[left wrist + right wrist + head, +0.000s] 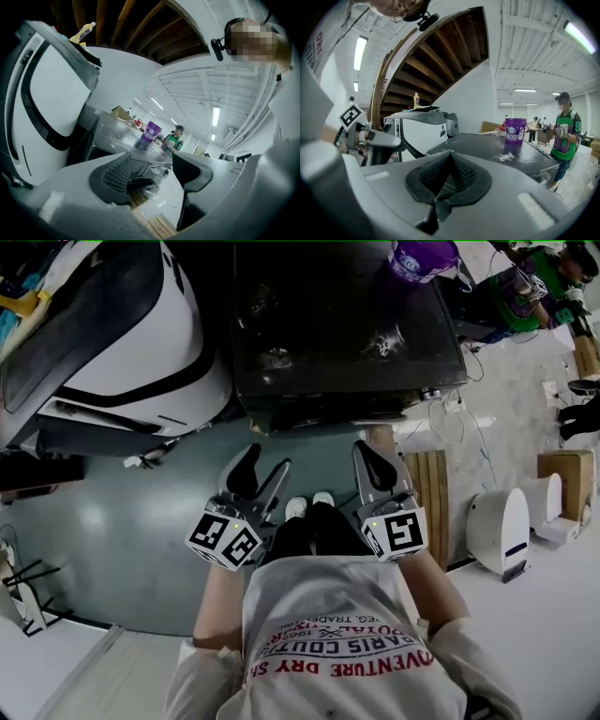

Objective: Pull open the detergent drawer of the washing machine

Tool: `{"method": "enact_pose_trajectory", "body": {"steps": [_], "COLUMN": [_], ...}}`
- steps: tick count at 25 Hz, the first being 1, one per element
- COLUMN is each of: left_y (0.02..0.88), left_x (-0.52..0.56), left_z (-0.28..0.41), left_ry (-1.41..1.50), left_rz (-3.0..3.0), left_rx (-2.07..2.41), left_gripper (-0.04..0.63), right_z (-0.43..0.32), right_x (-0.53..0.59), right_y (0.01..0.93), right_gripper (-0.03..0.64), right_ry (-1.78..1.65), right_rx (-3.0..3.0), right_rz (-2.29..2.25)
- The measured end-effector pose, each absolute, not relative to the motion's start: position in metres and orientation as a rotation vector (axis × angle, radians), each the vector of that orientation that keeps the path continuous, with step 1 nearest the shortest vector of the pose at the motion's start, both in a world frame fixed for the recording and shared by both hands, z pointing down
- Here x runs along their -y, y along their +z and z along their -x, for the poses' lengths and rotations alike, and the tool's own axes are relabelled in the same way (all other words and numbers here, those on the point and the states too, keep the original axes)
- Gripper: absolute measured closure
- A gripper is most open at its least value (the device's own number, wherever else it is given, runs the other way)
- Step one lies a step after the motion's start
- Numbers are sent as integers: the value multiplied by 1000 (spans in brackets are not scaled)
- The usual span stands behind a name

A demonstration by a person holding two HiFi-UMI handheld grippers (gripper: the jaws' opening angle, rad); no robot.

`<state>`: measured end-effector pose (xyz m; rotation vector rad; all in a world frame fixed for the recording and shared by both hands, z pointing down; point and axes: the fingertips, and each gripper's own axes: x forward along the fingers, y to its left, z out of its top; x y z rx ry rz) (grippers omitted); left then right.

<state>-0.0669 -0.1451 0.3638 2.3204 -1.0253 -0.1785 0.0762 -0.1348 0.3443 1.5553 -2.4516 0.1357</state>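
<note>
The left hand-held gripper (pixel 264 471) is held released, jaws apart with nothing between them. The right hand-held gripper (pixel 373 454) is clenched on nothing, its pads together. Both are pointed at the front of the dark-topped washing machine (pixel 347 334), near it but apart, and a purple bucket (pixel 422 259) is stood on its top. The detergent drawer cannot be made out on the shadowed front. Its lip should be found first, the open jaws set squarely round it, and the pull kept straight and level.
</note>
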Motion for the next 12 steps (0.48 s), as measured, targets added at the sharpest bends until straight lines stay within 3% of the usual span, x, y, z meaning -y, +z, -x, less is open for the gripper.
{"method": "enact_pose_trajectory", "body": {"steps": [7,12], "left_y": [427,469], "left_x": [176,189], "left_z": [50,29], "left_ry": [-311,-415], "left_rz": [-2098,-2004], "left_rx": [1018,945], "left_gripper": [318,244], "right_z": [-84,-89], "right_x": [170,184], "right_y": [386,411], "right_gripper": [615,615], "right_ry": [150,139], "right_rx": [2514,2560], "right_rz": [-1422,-1325]}}
